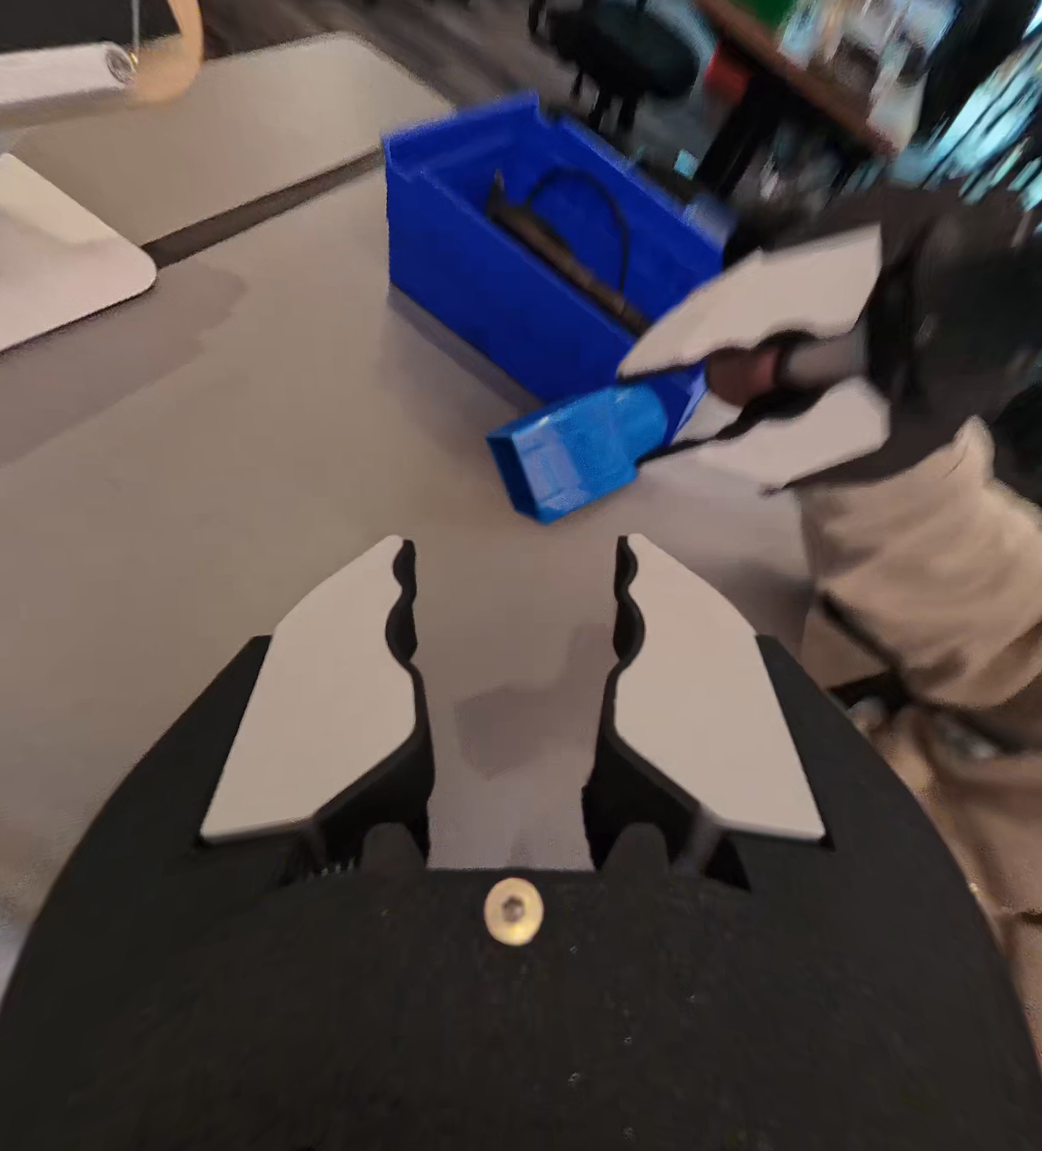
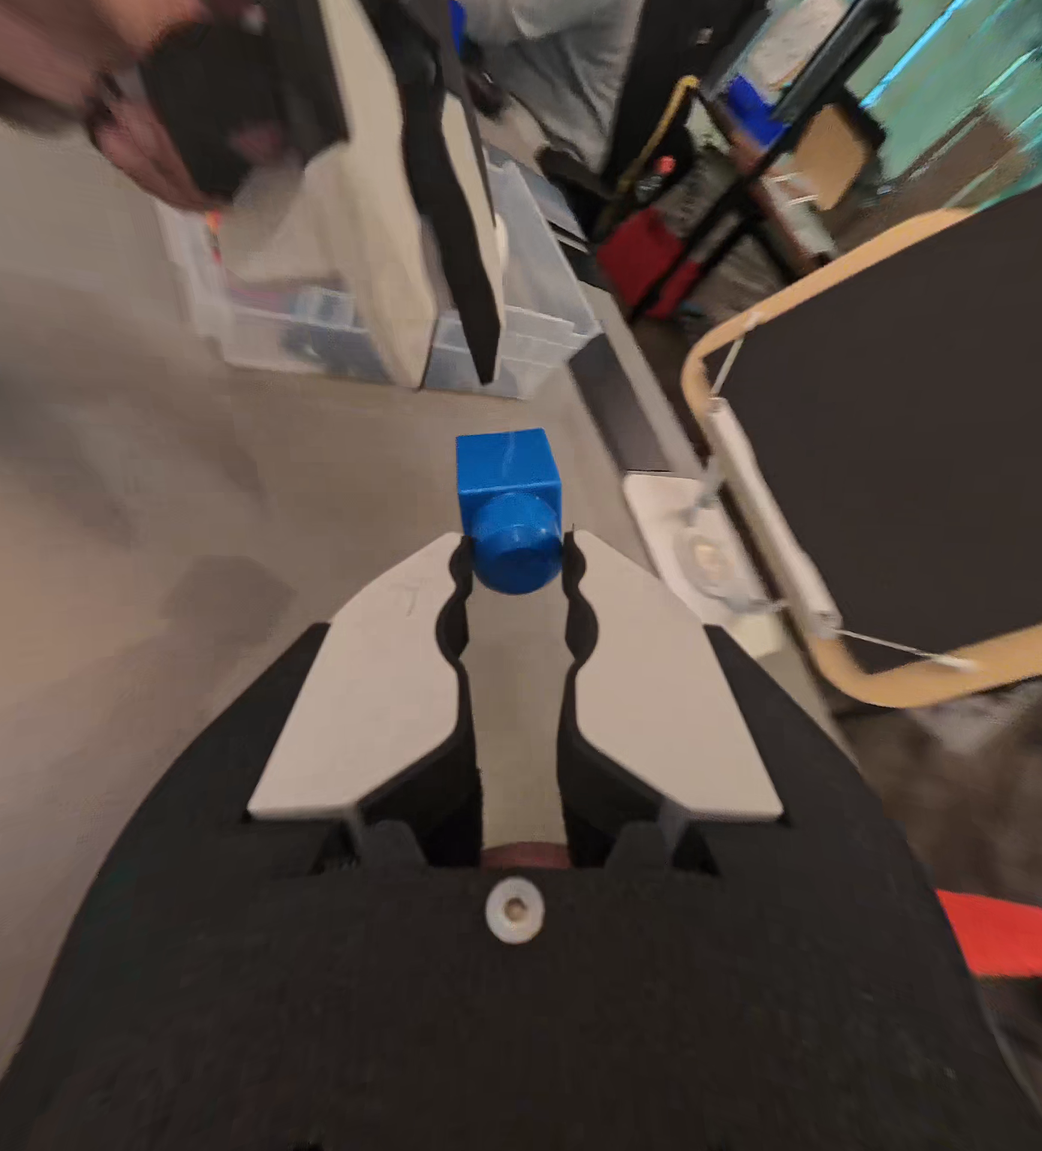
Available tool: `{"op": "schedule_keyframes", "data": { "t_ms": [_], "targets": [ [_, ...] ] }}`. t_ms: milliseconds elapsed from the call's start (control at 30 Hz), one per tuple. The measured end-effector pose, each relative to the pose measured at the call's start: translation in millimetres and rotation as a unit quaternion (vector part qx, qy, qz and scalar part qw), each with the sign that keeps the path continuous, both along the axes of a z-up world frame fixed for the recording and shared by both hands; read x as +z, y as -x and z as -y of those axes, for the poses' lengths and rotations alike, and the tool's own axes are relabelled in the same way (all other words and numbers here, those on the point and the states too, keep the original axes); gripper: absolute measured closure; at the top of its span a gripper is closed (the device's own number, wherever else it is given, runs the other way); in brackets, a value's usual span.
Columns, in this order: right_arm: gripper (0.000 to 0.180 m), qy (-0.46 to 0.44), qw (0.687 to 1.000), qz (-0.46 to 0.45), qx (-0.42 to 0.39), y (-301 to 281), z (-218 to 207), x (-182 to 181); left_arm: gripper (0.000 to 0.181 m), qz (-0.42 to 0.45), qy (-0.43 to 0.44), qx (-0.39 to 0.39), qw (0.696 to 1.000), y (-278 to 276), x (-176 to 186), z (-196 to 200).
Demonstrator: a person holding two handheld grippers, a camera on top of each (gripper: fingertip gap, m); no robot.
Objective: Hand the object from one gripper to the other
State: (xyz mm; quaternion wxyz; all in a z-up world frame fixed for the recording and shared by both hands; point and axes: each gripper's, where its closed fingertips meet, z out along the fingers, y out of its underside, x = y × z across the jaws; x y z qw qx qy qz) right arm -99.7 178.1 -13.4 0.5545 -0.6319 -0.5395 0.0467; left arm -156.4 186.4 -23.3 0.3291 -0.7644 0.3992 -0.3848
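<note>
Your right gripper (image 2: 515,548) clamps blue block (image 2: 509,498) by round end, above table (image 2: 101,560). Square end points out from it. Your left gripper (image 1: 515,548), spread and empty, sits near, square end nearest it.

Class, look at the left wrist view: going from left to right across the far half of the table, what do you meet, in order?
White stand base → blue bin → blue object → right hand-held gripper holding it.
</note>
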Motion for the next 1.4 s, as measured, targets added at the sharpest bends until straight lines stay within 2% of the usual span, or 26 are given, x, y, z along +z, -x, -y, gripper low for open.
{"op": "schedule_keyframes", "data": {
  "t_ms": [100,300,467,567,667,700,967,1100,1200,1267,1300,1333,1400],
  "targets": [
    [0.152,-0.087,0.993,0.077,-0.036,6.1,-4.0,0.9,0.117,0.054,0.051,0.022,0.997,-1.5,6.9,-3.7],
    [0.152,-0.192,0.964,0.176,-0.058,35.2,0.4,-3.5,0.114,0.016,0.040,0.016,0.999,-9.9,-3.4,3.4],
    [0.152,-0.227,0.945,0.219,-0.091,43.6,-1.7,-5.8,0.107,-0.002,0.050,0.025,0.998,-10.8,-10.8,4.3],
    [0.152,-0.225,0.946,0.214,-0.097,45.0,-1.4,-5.1,0.104,0.009,0.065,0.023,0.998,-10.0,-11.6,3.9],
    [0.152,-0.226,0.947,0.208,-0.092,46.2,0.0,-4.5,0.110,0.021,0.079,0.006,0.997,-11.4,-10.8,7.7],
    [0.152,-0.221,0.952,0.195,-0.081,48.1,2.2,-4.2,0.118,0.015,0.076,0.004,0.997,-9.7,-12.4,7.3],
    [0.152,-0.200,0.973,0.113,-0.034,54.8,12.9,2.2,0.118,0.069,0.104,-0.069,0.990,-8.6,-6.9,16.7],
    [0.129,-0.161,0.985,0.061,0.013,60.5,26.7,4.5,0.119,0.112,0.142,-0.084,0.980,-6.5,-3.4,16.6],
    [0.128,-0.110,0.993,0.015,0.040,51.6,32.8,10.8,0.119,0.158,0.173,-0.090,0.968,2.4,7.0,14.0],
    [0.131,-0.024,0.997,-0.050,0.045,41.9,29.5,9.9,0.119,0.202,0.202,-0.102,0.953,10.3,19.5,13.7],
    [0.126,0.039,0.993,-0.101,0.035,36.4,22.9,7.0,0.119,0.230,0.214,-0.108,0.943,14.2,27.3,13.2],
    [0.116,0.122,0.980,-0.158,0.026,33.1,17.1,0.5,0.119,0.255,0.220,-0.115,0.934,17.7,34.8,13.1],
    [0.115,0.308,0.913,-0.266,0.032,33.4,12.3,-10.3,0.119,0.282,0.216,-0.128,0.926,20.9,43.3,14.3]
  ]
}}
